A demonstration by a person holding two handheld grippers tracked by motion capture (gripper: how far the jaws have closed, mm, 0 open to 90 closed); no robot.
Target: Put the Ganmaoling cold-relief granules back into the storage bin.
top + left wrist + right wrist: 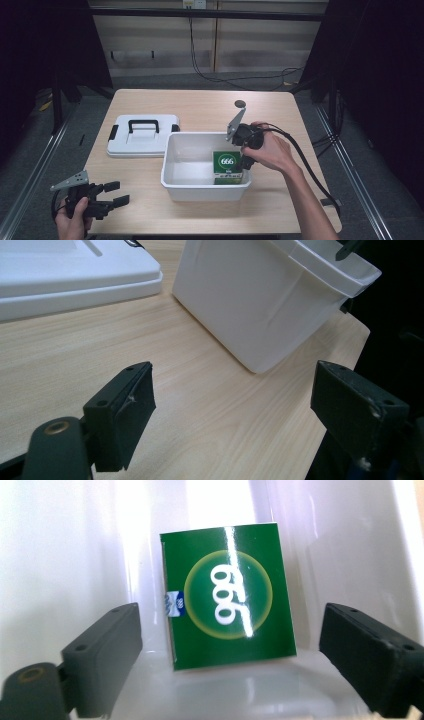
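A green box marked 666 (227, 167) lies inside the white bin (175, 172), against its near right corner. My right gripper (245, 162) hangs over the bin's right rim and points down at the green box (229, 596). Its jaws are open, one on each side of the box and apart from it, as the right gripper view (227, 655) shows. My left gripper (116, 193) rests low near the table's front left corner, open with nothing between its fingers (122, 412). It faces the white bin's (250, 300) outer wall.
The bin's white lid (142, 136) with a black handle lies flat on the table left of the bin, and its edge (75, 275) lies ahead of the left gripper. A small dark disc (240, 104) sits on the table behind the bin. Cables trail from both grippers.
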